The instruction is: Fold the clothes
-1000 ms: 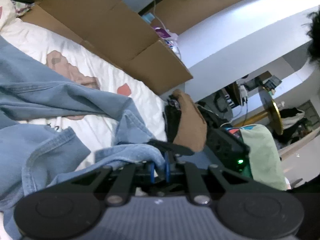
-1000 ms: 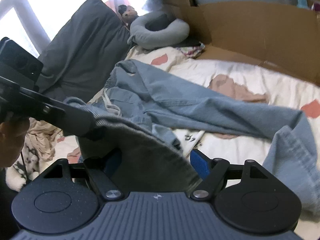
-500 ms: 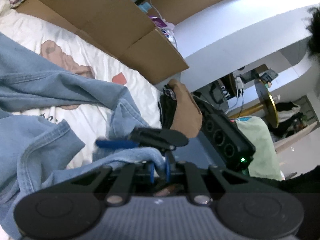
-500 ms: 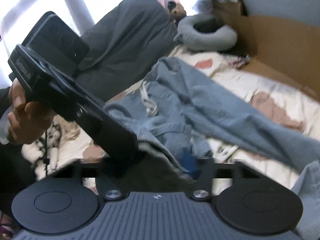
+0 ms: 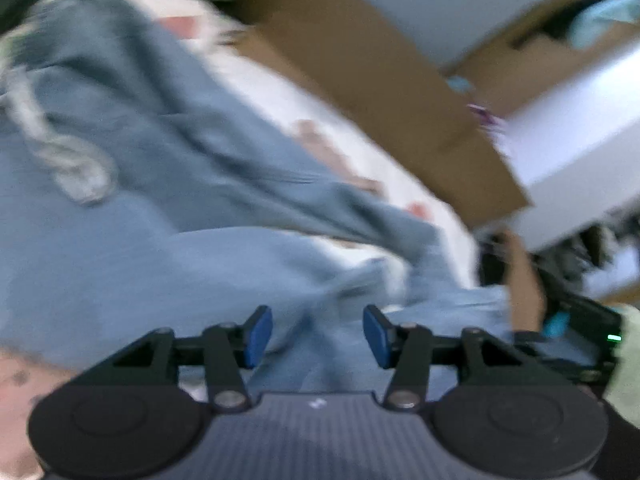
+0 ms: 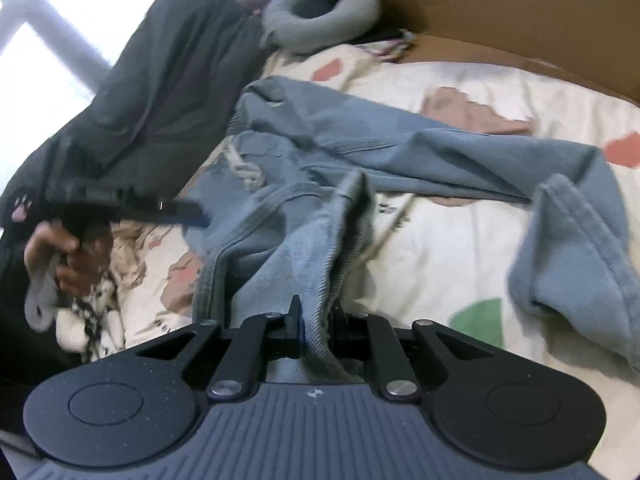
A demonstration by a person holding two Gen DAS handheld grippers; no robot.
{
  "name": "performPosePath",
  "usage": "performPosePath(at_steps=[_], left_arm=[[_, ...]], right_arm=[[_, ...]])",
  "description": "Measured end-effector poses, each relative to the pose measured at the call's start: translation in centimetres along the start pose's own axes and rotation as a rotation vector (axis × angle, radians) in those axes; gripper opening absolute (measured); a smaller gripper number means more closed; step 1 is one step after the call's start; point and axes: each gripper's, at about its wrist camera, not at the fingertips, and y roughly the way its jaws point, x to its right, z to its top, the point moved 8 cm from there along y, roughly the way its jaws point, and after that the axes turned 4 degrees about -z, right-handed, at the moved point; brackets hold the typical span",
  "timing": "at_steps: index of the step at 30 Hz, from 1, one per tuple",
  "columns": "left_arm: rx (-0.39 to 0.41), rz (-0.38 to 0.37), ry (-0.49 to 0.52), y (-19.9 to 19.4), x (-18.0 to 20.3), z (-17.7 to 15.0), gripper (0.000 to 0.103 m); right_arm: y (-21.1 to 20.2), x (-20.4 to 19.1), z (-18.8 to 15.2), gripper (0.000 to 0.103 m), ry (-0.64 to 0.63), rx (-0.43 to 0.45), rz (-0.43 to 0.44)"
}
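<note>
Light blue jeans (image 6: pixel 360 152) lie crumpled across a patterned white bedsheet (image 6: pixel 460 220). My right gripper (image 6: pixel 316 320) is shut on a bunched hem of the jeans, which rises between its fingers. In the blurred left wrist view the jeans (image 5: pixel 168 208) fill the left and middle, and my left gripper (image 5: pixel 318 336) is open above the cloth with nothing between its blue pads (image 5: pixel 258 336). The right wrist view shows the left gripper (image 6: pixel 188 216) at the left, held in a hand (image 6: pixel 60 256). A hand (image 5: pixel 524 280) with the right gripper shows at the right of the left wrist view.
A dark grey pillow (image 6: pixel 152 92) and a grey neck pillow (image 6: pixel 320 20) lie at the head of the bed. Brown cardboard (image 6: pixel 500 12) lines the far side. A black-and-white spotted cloth (image 6: pixel 92 316) hangs at the left bed edge. A white cabinet (image 5: pixel 580 120) stands beyond.
My left gripper let go of the jeans, opened and drew away to the left. My right gripper closed on the jeans hem that the left had held.
</note>
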Motion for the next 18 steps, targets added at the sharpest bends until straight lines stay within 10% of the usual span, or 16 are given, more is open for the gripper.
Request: performPosePath(at_steps=[18], left_arm=[[0.184,0.267,-0.462,-4.8,-10.4,-2.6,0.059]], right_arm=[[-8.6,4.1,-1.0,0.008,0.213,0.092,-0.230]])
